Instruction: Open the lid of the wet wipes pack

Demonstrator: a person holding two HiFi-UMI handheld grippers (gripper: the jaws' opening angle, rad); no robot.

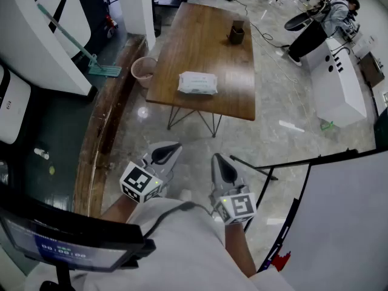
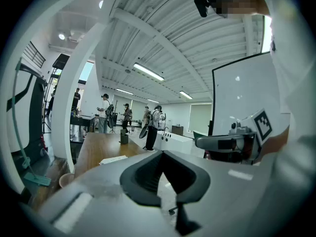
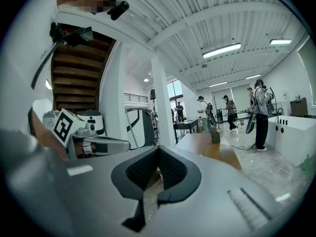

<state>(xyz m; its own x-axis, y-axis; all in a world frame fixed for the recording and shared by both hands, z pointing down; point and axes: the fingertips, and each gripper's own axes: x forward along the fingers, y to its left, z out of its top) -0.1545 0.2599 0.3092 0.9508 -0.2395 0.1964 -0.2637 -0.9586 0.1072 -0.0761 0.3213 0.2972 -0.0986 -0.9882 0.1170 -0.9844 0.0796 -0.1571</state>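
The wet wipes pack [image 1: 197, 83], white with a pale green lid, lies flat near the front edge of the wooden table [image 1: 182, 41]; in the left gripper view the pack [image 2: 112, 159] shows as a thin white slab. Its lid looks closed. Both grippers hover over the floor close to my body, well short of the table. My left gripper [image 1: 165, 153] [image 2: 160, 152] points toward the table with its jaws together and nothing between them. My right gripper [image 1: 223, 167] [image 3: 159, 148] sits beside it, also shut and empty. The pack is hidden in the right gripper view.
A dark cup [image 1: 236, 33] stands at the table's far end. A pink bin [image 1: 143, 70] and a green mop [image 1: 91, 62] are left of the table. A white counter [image 1: 336, 83] with a person [image 1: 315, 29] is far right. A whiteboard [image 1: 339, 223] stands close on my right.
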